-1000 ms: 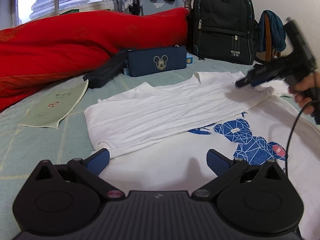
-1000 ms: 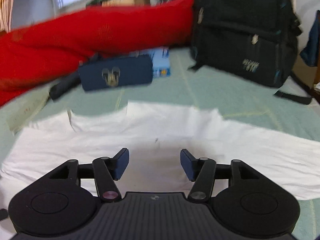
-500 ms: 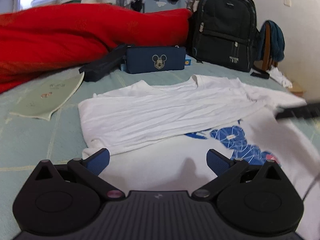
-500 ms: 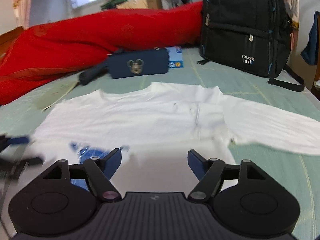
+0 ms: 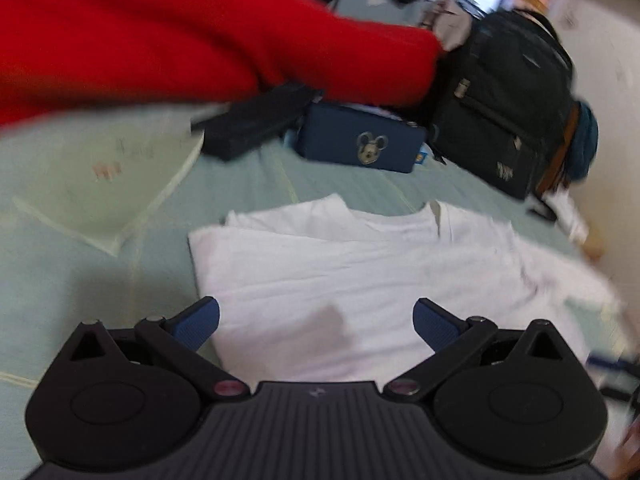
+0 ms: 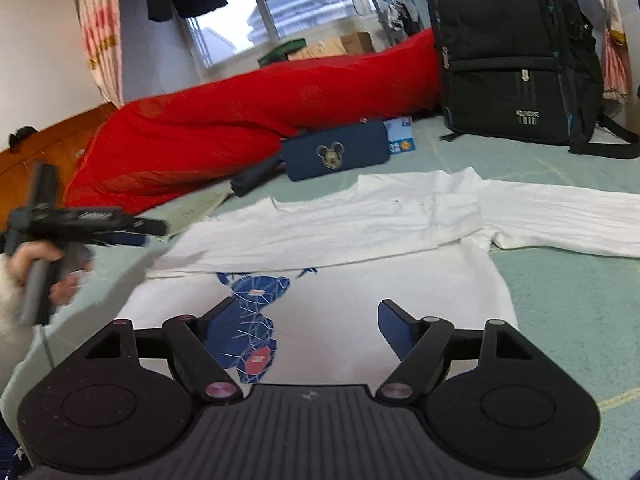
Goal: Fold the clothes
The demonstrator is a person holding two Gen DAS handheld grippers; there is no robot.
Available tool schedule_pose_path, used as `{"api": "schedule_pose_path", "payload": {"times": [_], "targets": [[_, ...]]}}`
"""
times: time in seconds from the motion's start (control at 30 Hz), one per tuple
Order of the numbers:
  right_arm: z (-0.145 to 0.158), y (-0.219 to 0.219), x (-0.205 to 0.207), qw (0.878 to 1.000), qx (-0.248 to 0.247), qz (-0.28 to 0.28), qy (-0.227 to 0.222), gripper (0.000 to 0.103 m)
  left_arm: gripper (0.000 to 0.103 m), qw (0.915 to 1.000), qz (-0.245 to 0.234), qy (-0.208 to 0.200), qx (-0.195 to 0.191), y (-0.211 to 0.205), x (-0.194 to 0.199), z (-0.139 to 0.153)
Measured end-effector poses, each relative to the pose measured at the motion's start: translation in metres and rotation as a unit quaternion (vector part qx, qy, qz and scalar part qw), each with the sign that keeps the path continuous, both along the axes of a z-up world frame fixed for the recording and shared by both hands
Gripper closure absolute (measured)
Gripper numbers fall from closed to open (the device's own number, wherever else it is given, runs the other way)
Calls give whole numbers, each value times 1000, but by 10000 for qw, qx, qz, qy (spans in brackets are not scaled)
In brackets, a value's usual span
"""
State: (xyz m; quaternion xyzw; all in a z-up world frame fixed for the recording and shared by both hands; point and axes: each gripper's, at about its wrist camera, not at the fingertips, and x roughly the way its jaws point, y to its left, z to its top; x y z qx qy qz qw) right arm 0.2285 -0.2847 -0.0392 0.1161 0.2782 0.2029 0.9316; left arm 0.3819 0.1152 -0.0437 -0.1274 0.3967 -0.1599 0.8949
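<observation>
A white T-shirt (image 6: pixel 380 216) with a blue bear print (image 6: pixel 256 296) lies flat on the bed. Its left sleeve is folded across the chest, and the other sleeve (image 6: pixel 560 216) stretches out to the right. My right gripper (image 6: pixel 308 306) hovers over the lower front of the shirt; its jaws are opening and nothing is between them. My left gripper (image 5: pixel 316 312) stands open above the shirt's (image 5: pixel 360 272) folded left edge, empty. The right wrist view shows the left gripper (image 6: pixel 148 232) at the far left, held by a hand (image 6: pixel 36 256) just off the shirt.
A red blanket (image 6: pixel 240 132) runs along the back. In front of it lie a navy Mickey pouch (image 6: pixel 336 154) and a black case (image 5: pixel 256 120), with a black backpack (image 6: pixel 512 52) to the right. A pale booklet (image 5: pixel 104 184) lies left of the shirt on the green mat (image 6: pixel 580 320).
The left gripper has swung left and rolled, and is now over the shirt's left edge. The right gripper has drawn back from the sleeve and its jaws have widened.
</observation>
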Motion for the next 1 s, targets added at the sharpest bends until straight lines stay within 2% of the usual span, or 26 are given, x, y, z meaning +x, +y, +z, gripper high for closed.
{"api": "schedule_pose_path", "payload": {"times": [0.07,0.1,0.2,0.3,0.37,0.47,0.5,0.57,0.67,0.73,0.8,0.9,1.0], "targets": [[-2,-3,0,10000,84,36,-29,21,7,9988,223,310,-302,13,19,-16],[-3,-6,0,9999,125,47,-34,21,13,9975,293,392,-506,19,25,-24],[-7,-14,1,9997,243,15,-65,21,20,9909,481,419,-1187,40,38,-45],[-11,-22,4,9994,343,-63,-47,21,25,9814,648,248,-1788,58,47,-59],[-14,-24,6,9993,347,-124,-9,21,37,9787,780,153,-1894,68,56,-66],[-16,-27,7,9994,292,-190,15,21,41,9719,881,145,-2178,76,62,-71],[-16,-28,6,9994,280,-212,9,21,42,9717,865,143,-2193,76,61,-71],[-15,-30,6,9993,285,-236,-7,21,42,9767,647,101,-2042,73,57,-68],[-14,-30,5,9993,270,-244,-19,21,46,9762,592,87,-2082,78,53,-70],[-14,-28,5,9995,242,-222,-24,21,84,9773,805,158,-1954,80,55,-72],[-13,-26,5,9995,229,-213,-30,21,98,9805,990,154,-1692,79,54,-71],[-12,-26,5,9995,212,-231,-41,21,102,9848,1245,-197,-1194,74,43,-55],[-11,-26,5,9994,212,-257,-35,21,103,9850,1559,-159,-719,77,42,-46]]}}
